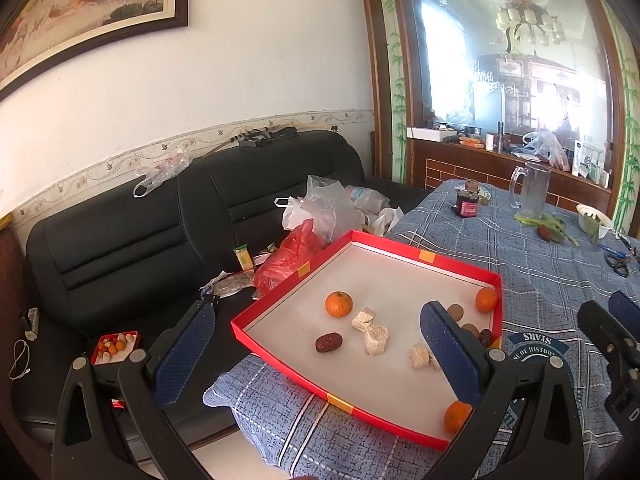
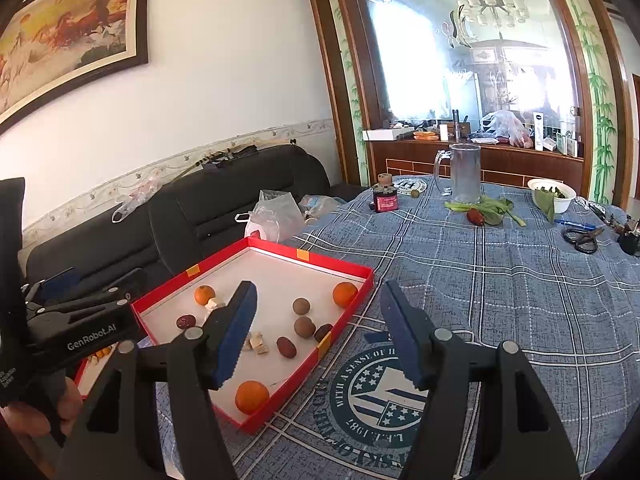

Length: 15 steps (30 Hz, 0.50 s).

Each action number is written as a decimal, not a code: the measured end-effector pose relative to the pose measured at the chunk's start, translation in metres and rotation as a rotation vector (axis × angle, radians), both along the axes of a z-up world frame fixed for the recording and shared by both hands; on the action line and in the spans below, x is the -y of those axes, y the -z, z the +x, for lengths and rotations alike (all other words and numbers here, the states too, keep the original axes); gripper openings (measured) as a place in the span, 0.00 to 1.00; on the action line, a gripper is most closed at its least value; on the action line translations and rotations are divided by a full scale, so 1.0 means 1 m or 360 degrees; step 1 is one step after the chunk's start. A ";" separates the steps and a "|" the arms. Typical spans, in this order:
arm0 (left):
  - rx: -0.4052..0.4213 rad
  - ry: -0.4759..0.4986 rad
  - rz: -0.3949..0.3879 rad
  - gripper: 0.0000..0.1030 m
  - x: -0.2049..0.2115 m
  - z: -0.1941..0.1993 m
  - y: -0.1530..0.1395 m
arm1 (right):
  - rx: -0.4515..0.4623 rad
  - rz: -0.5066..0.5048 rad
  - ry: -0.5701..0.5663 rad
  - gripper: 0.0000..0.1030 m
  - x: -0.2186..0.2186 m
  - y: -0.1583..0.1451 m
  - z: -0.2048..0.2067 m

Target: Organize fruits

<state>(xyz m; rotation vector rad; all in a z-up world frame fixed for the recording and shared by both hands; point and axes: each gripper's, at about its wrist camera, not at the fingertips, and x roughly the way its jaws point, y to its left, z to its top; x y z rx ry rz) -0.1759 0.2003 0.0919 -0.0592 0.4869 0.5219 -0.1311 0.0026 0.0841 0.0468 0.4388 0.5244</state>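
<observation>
On the blue plaid tablecloth [image 2: 500, 280] sits a red tray [image 2: 352, 268] holding oranges [image 2: 345, 294] and dates [image 2: 286, 347]. Both the left gripper [image 1: 316, 344] and right gripper [image 2: 320, 332] hover with jaws apart, gripping nothing.

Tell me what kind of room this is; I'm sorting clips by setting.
Most likely a home living or dining room: a black sofa, a framed horse painting on the wall, and a table under a blue plaid cloth.
</observation>
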 end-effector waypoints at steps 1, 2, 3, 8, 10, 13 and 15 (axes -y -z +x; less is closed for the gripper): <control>0.0000 0.0006 -0.0001 1.00 0.001 -0.001 0.000 | 0.0001 -0.0009 0.0000 0.64 -0.001 0.000 -0.001; -0.0002 0.0016 0.0000 1.00 0.001 -0.001 0.000 | 0.0000 -0.0015 -0.0001 0.64 -0.002 0.000 -0.002; -0.0002 0.0020 0.0002 1.00 0.001 -0.002 0.000 | -0.0001 -0.0019 -0.0004 0.64 -0.003 0.001 -0.002; 0.0010 0.0056 0.0006 1.00 0.003 -0.003 0.000 | -0.0001 -0.0045 -0.0015 0.64 -0.009 0.002 -0.006; 0.0013 0.0062 0.0007 1.00 0.003 -0.004 0.000 | -0.0003 -0.0049 -0.0017 0.64 -0.010 0.003 -0.006; 0.0022 0.0072 0.0007 1.00 0.004 -0.005 0.000 | -0.0004 -0.0051 -0.0015 0.64 -0.010 0.003 -0.007; 0.0036 0.0084 0.0004 1.00 0.004 -0.007 0.000 | -0.0009 -0.0049 -0.0017 0.64 -0.009 0.004 -0.007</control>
